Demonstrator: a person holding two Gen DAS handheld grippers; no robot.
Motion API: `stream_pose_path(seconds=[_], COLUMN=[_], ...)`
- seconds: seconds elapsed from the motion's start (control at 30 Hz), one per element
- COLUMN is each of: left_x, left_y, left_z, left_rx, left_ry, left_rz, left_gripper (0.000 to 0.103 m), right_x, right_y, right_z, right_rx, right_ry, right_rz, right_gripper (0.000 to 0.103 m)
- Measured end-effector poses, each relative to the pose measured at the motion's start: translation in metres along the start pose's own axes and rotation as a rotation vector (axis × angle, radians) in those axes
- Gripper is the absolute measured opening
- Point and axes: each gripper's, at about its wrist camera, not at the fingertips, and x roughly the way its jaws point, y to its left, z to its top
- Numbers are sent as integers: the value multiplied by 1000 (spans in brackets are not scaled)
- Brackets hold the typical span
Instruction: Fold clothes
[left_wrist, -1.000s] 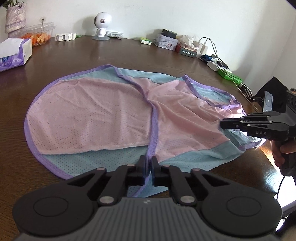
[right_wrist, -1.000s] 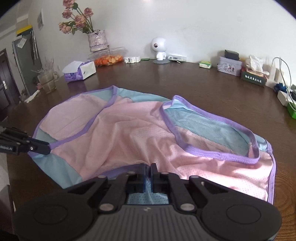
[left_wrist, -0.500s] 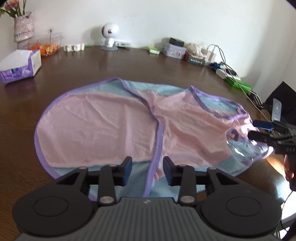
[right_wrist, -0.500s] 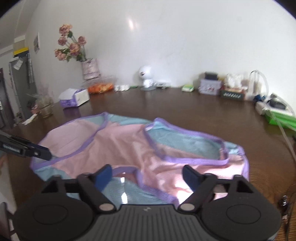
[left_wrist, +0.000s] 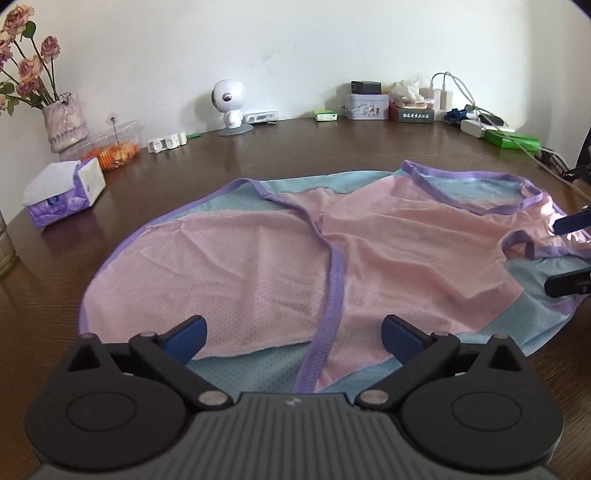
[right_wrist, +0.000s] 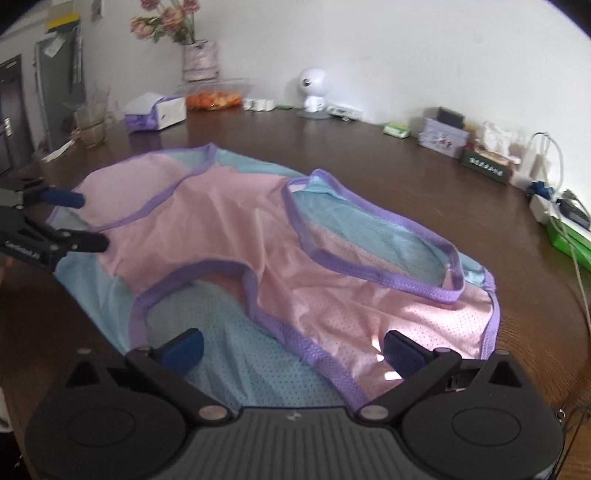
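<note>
The left tongs are opening, their blue pads spread wide and low over the near hem of the vest, with nothing pinched between them. The right tongs are opening too, pads far apart above the blue mesh and purple trim at the vest's near edge, gripping nothing.

The vest, pink mesh with blue panels and purple binding, lies spread on the brown tabletop straight ahead of both tongs. In the left wrist view the right tongs show at the far right edge, over the armhole end of the vest. In the right wrist view the left tongs appear at the far left, over the opposite end.

Beyond the vest, a tissue box sits left of the left tongs, and a small white robot figure stands by the wall.
</note>
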Motion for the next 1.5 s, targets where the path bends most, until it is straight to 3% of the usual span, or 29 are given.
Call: stream_pose_path(seconds=[0.17,1.5], left_x=[5,5], left_y=[4,2], left_z=[-1,-2], left_rx=[-57,-82], left_ry=[-2,-1], left_rz=[-23,-12], left_gripper=[102,102], right_x=[3,2], right_y=[0,-1], right_z=[-6,-5], right_rx=[24,24], right_ry=[-86,-85], right_rz=[-9,-9], right_gripper=[103,103])
